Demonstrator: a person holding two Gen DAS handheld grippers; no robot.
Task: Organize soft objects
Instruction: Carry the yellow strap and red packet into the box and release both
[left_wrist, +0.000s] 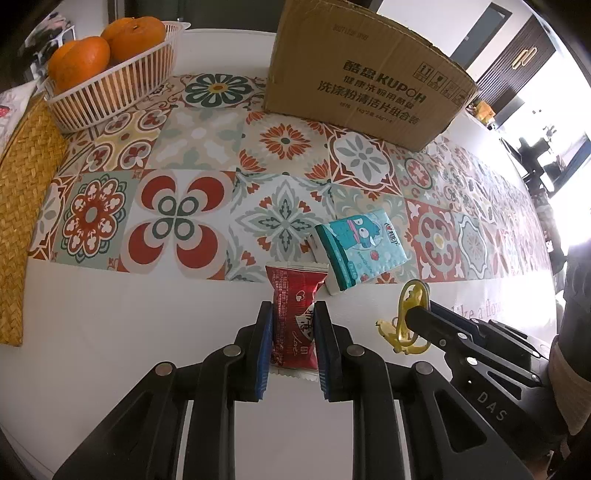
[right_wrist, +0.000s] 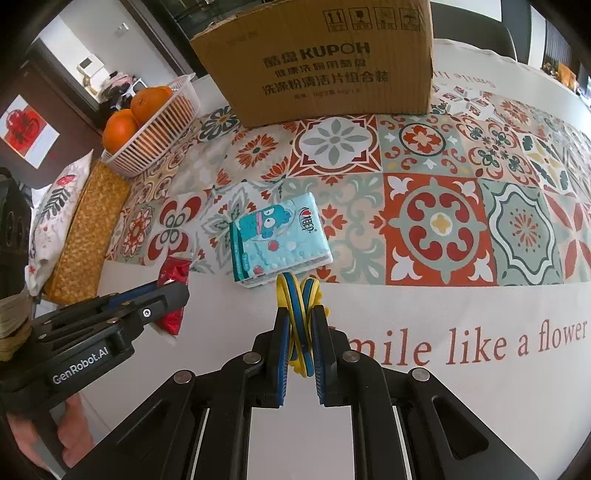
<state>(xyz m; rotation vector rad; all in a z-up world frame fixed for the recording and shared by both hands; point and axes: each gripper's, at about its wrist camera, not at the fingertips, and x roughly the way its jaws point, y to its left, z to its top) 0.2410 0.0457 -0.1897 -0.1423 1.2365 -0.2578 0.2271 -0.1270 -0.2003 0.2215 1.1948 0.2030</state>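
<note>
Gripping a red snack packet (left_wrist: 293, 317), the left tongs (left_wrist: 293, 325) hold it just in front of the blue tissue pack (left_wrist: 360, 249) — the landmark lying on the patterned tabletop (left_wrist: 184, 214). Right tongs (right_wrist: 300, 332) pinch a yellow-and-blue elastic band (right_wrist: 295, 295) just before that pack. A cardboard box (left_wrist: 369, 81) stands behind it — an orange basket (left_wrist: 110, 92) far left.

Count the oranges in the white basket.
2 show. Both sit in the white basket at the table's far left corner: one orange toward the left, another orange beside it, further back. Others may lie hidden beneath them.
</note>
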